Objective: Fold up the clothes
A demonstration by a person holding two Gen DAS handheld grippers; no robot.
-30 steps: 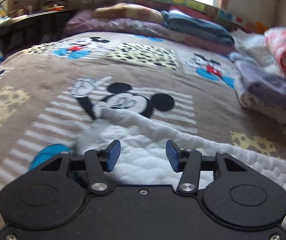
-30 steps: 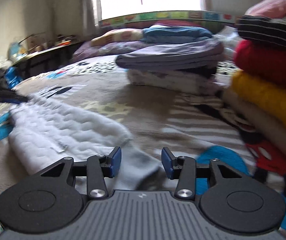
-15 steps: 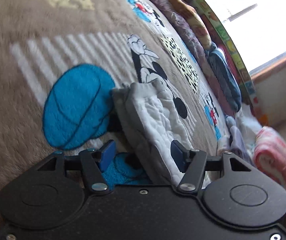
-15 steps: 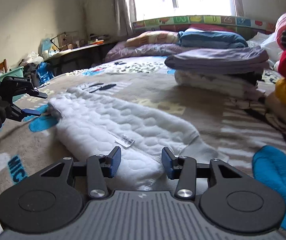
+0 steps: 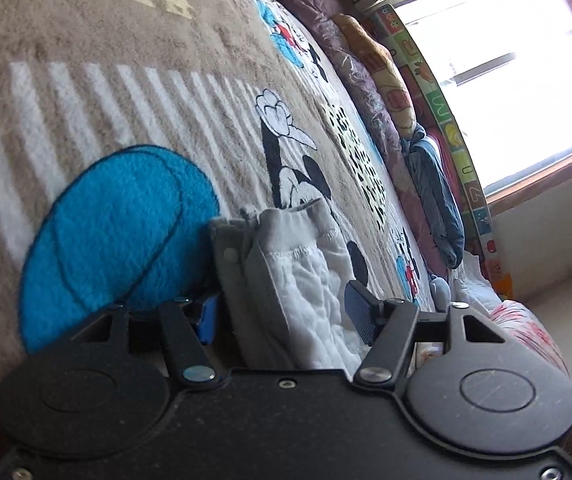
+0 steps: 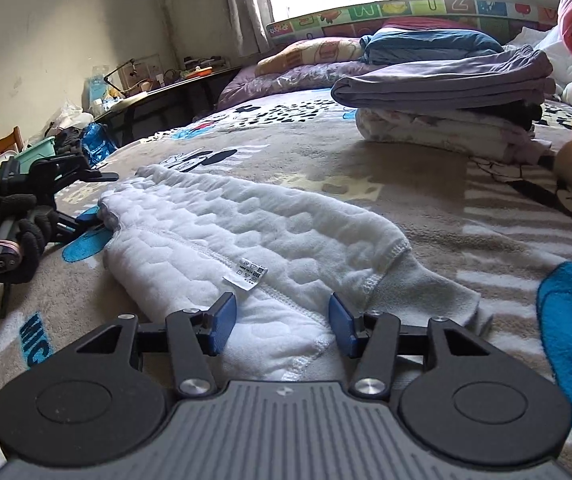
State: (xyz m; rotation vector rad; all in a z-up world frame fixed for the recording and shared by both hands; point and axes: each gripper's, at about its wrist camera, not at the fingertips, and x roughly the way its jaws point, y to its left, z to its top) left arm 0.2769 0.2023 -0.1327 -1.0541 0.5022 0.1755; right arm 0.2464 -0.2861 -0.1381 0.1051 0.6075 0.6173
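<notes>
On a sunlit bed spread with a brown cartoon-print fleece blanket, a white quilted garment with grey cuffs lies stretched flat. Your left gripper, jaws spread, straddles the garment's grey snap-buttoned end; your right gripper hovers wide apart over the opposite hem beside a white care label. A stack of folded clothes sits at two o'clock.
</notes>
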